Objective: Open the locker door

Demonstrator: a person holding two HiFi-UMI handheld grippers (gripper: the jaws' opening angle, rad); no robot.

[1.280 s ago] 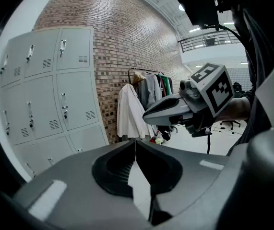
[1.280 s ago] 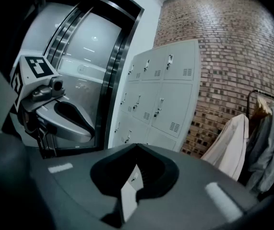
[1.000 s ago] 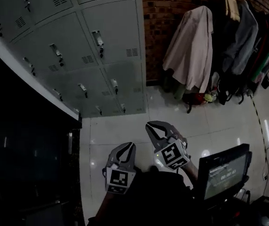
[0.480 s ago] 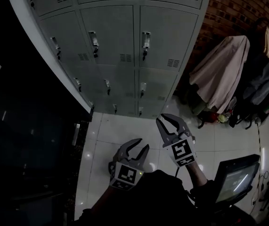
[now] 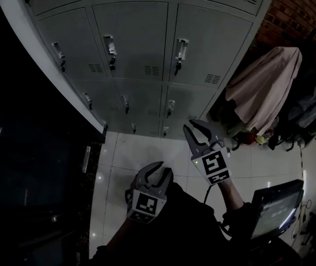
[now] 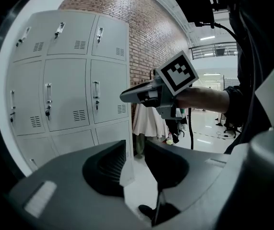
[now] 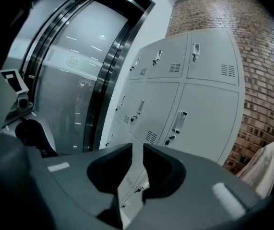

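Note:
A bank of grey metal lockers (image 5: 141,49) stands ahead, every door shut, each with a small latch handle (image 5: 181,50) and a vent. My left gripper (image 5: 163,169) hangs low over the tiled floor, open, with nothing between its fingers, well short of the lockers. My right gripper (image 5: 190,125) is raised higher and nearer the lower doors, touching none; its jaws stand apart and empty. In the left gripper view the jaws (image 6: 136,145) face the lockers (image 6: 65,95), with the right gripper (image 6: 161,87) crossing in front. The right gripper view has its jaws (image 7: 137,150) pointing at a locker door (image 7: 208,114).
Coats (image 5: 260,90) hang along the brick wall (image 5: 290,10) at the right. A dark glass partition (image 5: 25,165) runs down the left side. A tilted monitor (image 5: 274,206) sits at my lower right. Glossy white floor tiles (image 5: 141,151) lie between me and the lockers.
The view has swung left, so the lockers now lie straight ahead. Both grippers went from shut to open, and the right one rose towards the lower doors.

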